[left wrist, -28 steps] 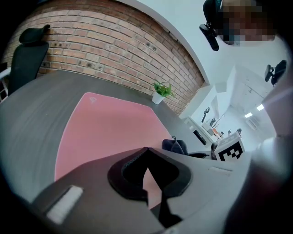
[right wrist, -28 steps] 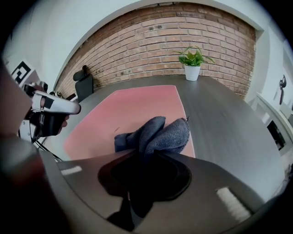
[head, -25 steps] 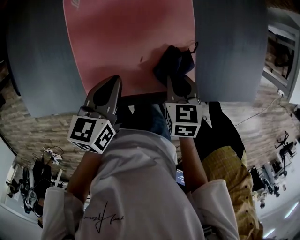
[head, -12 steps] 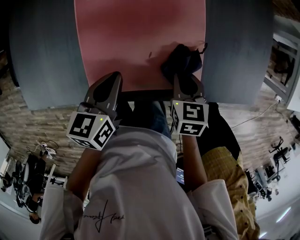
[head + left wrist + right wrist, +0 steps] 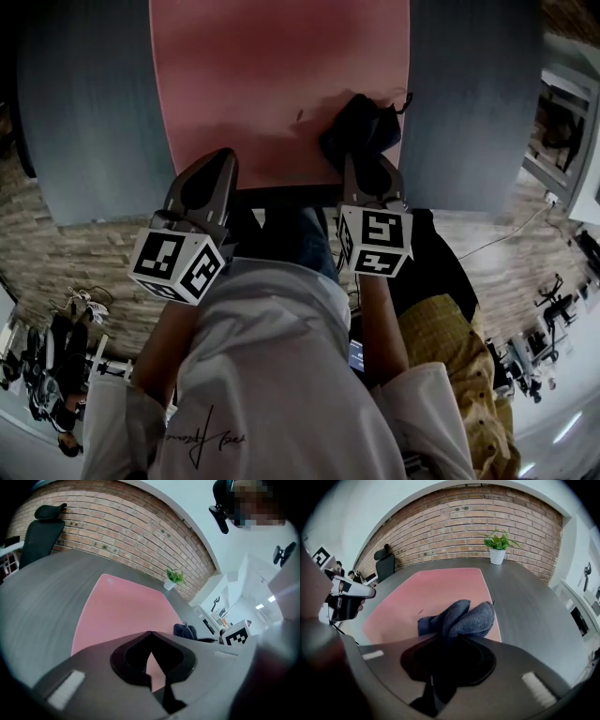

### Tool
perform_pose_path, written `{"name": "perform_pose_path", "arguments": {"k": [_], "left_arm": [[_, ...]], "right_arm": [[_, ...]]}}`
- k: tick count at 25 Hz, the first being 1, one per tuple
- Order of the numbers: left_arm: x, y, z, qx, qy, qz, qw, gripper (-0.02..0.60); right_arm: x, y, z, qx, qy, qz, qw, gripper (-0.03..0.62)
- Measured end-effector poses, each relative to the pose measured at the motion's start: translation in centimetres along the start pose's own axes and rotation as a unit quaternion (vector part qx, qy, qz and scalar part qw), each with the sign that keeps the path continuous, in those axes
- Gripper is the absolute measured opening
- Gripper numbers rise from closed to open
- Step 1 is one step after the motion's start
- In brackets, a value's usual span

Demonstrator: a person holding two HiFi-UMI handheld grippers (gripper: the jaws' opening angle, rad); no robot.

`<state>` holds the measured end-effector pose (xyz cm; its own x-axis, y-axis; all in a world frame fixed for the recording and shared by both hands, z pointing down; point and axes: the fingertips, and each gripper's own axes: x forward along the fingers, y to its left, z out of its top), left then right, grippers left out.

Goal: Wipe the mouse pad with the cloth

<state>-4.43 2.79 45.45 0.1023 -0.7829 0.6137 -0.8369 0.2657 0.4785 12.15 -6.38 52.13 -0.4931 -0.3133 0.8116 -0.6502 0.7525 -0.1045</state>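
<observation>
My right gripper (image 5: 447, 639) has its fingers pinched on a bunched fold of the dark blue cloth (image 5: 461, 616). The rest of the cloth puffs out ahead of the tips and seems to rest on the pink mouse pad (image 5: 436, 592), by the pad's near right corner. Left gripper (image 5: 150, 635): fingers pressed together, nothing between them, over the pad's near edge, well apart from the cloth. The pad lies flat on the grey table (image 5: 84, 112), with a potted plant (image 5: 498, 545) at the far end.

Handling call: the cloth looks like terry or microfibre — soft, light, floppy — so it'll crumple rather than push flat. I'd hold it by a thick gathered wad, as now, with the loose part dragging underneath. The pad looks thin and flexible, so it may creep or ripple under a sideways wipe. The free left gripper could pin an edge.
</observation>
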Motion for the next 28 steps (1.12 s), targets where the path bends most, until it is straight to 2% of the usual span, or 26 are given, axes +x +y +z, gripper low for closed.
{"name": "perform_pose_path", "arguments": {"k": [28], "left_arm": [[-1.7,2.6,1.0,-0.005,-0.006,-0.002,1.0000,0.011]], "right_arm": [[0.6,3.7,-0.1,-0.008,0.003,0.012,1.000,0.071]]}}
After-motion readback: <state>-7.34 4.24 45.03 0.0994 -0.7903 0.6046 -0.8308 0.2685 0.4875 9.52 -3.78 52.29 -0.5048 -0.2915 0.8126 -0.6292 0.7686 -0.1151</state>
